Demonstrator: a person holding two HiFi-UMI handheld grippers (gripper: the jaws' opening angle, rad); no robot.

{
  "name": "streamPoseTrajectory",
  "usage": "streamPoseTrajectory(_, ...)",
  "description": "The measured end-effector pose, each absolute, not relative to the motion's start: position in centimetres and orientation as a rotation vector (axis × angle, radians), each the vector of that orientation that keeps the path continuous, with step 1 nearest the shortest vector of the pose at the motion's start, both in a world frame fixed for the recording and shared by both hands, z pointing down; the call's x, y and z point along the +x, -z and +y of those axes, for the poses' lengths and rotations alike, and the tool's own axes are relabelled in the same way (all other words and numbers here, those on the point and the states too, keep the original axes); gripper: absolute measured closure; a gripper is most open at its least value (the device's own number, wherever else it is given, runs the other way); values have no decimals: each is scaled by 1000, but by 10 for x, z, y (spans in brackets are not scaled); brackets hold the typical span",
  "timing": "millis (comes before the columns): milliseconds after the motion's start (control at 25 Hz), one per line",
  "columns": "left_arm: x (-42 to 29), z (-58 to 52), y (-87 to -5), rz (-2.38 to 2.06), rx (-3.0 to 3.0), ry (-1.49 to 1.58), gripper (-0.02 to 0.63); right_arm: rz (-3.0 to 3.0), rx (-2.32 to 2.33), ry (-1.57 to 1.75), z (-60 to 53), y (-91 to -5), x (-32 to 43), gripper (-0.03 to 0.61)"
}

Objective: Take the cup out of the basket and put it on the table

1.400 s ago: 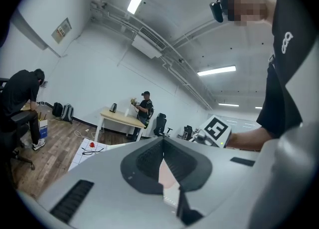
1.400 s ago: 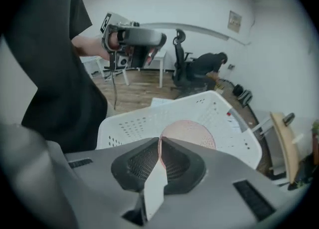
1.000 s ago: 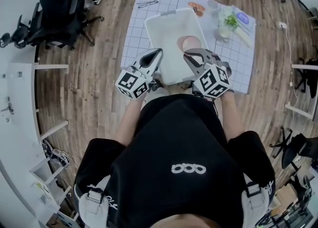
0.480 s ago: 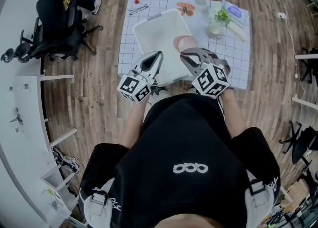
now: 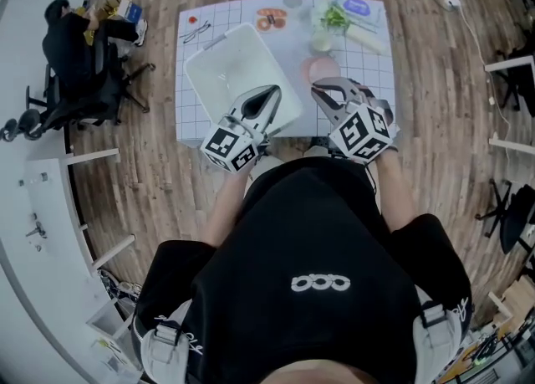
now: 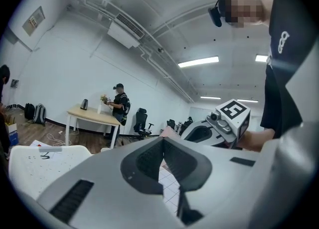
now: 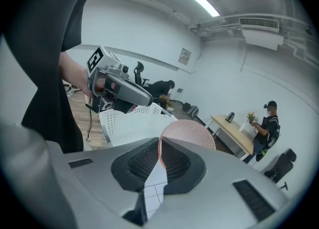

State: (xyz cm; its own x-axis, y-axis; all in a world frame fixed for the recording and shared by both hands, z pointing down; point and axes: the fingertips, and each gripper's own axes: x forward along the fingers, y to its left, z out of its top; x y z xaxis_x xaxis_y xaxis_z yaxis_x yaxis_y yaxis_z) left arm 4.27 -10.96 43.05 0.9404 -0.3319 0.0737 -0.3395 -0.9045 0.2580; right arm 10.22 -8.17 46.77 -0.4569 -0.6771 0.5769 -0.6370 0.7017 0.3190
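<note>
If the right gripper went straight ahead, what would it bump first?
Most likely the pink cup, dead ahead of the right gripper, though depth is unclear; the white basket lies aside.

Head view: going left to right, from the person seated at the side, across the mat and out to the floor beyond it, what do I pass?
seated person in black → white basket → pink cup → white plug on the floor

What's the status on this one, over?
Left gripper shut, empty; right gripper shut, empty. Pink cup on the mat beside the basket, seemingly out. Nothing blocking.
</note>
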Motion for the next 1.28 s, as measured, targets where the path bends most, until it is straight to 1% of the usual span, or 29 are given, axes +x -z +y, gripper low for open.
streamPoseTrajectory(360, 140, -78, -449, -351, 2832, -62, 606, -2134, 1091, -45, -37, -502, 202, 543)
streamPoseTrajectory(560, 176, -62, -459, -267, 2834, -98, 606, -2101, 1144, -117, -15, -520, 239, 543)
streamPoseTrajectory(800, 193, -59, -459, -238, 2838, -118, 606, -2091, 1165, -152, -8, -527, 254, 543)
streamPoseTrajectory(1280, 191, -59, -471, -260, 2816, -140, 606, -2098, 1136, -183, -11, -540, 260, 543)
